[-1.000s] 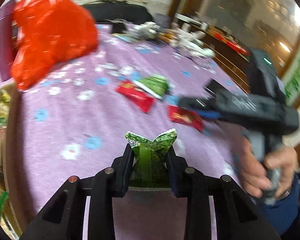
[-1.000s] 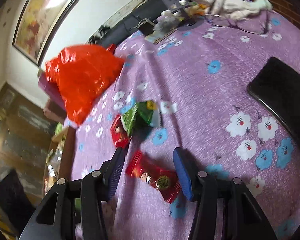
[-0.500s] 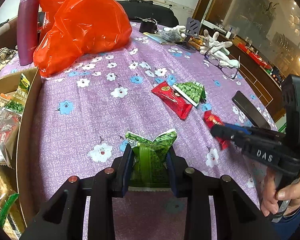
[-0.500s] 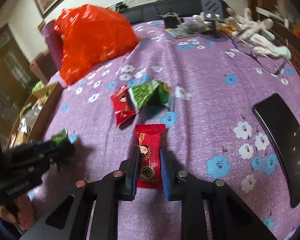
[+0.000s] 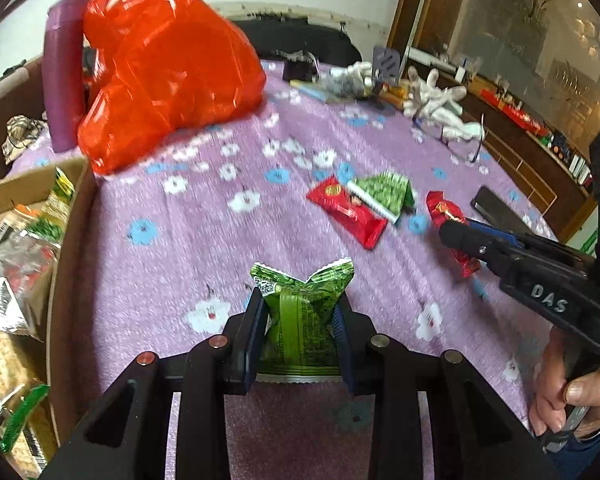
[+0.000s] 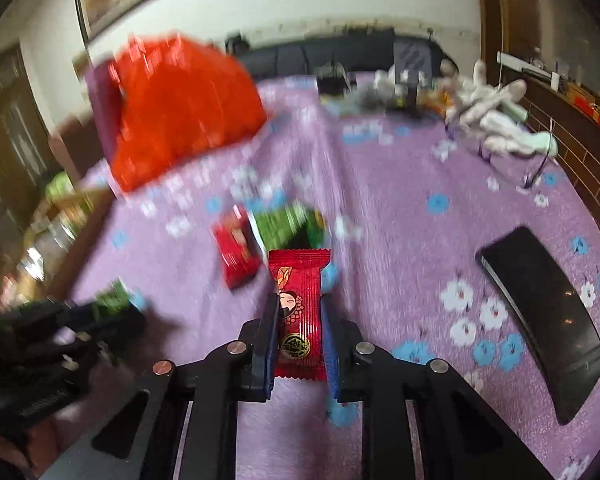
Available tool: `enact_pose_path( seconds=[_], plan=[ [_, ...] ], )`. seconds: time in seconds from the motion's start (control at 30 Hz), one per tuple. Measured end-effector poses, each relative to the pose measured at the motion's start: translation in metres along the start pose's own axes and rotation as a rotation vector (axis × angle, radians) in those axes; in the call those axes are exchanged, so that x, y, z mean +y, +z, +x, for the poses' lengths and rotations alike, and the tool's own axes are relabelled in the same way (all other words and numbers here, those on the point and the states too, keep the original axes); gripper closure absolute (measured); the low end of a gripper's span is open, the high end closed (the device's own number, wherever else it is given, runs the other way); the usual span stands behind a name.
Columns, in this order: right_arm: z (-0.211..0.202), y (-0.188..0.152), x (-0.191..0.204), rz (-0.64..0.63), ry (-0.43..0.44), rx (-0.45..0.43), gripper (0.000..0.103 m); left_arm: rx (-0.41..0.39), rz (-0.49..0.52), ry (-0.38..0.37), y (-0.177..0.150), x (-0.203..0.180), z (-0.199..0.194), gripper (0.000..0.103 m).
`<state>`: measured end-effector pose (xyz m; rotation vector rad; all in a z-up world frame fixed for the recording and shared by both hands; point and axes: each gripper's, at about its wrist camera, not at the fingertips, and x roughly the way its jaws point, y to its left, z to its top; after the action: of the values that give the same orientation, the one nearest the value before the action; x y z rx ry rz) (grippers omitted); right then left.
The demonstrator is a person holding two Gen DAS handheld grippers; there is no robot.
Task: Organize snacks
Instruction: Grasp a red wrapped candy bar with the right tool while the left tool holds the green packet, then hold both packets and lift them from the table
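Since a second ago, right gripper (image 6: 299,322) has closed on the red candy packet (image 6: 299,312) that lay flat on the cloth between its open jaws; packet now clamped lengthwise between both pads, top end sticking out past the tips, off the table. Left gripper (image 5: 300,320) unchanged: narrow grip on a green snack packet (image 5: 300,316), crimped top flaring out above the pads.

Left wrist view: right gripper comes in from the right edge, a hand (image 5: 572,396) on its handle, red packet pinched at the tip. Two more snacks remain on the purple floral tablecloth (image 5: 188,248): a red snack packet (image 5: 346,212) with a second green packet (image 5: 384,196) overlapping its far end, both mid-table. Cardboard box (image 5: 70,248) at the left table edge, already holding assorted snack packs. Orange-red plastic bag (image 5: 168,76) at far left of the table, purple bottle (image 5: 62,68) upright just beside it. Black phone (image 6: 544,312) flat on the cloth to the right, well apart from the snacks. White gloves (image 5: 440,108) and eyeglasses (image 5: 460,144) near the far right. Right wrist view is motion-blurred past the held packet.
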<state>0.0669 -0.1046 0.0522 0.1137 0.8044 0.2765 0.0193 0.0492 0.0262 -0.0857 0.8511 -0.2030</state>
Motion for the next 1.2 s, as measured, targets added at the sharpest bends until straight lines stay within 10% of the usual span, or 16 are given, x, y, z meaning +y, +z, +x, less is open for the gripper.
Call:
enact_pose_path(
  seconds=[1.2],
  plan=[
    [-0.008, -0.007, 0.043, -0.11, 0.093, -0.069, 0.082, -0.172, 0.027, 0.181, 0.002, -0.003, -0.026, 0.072]
  ],
)
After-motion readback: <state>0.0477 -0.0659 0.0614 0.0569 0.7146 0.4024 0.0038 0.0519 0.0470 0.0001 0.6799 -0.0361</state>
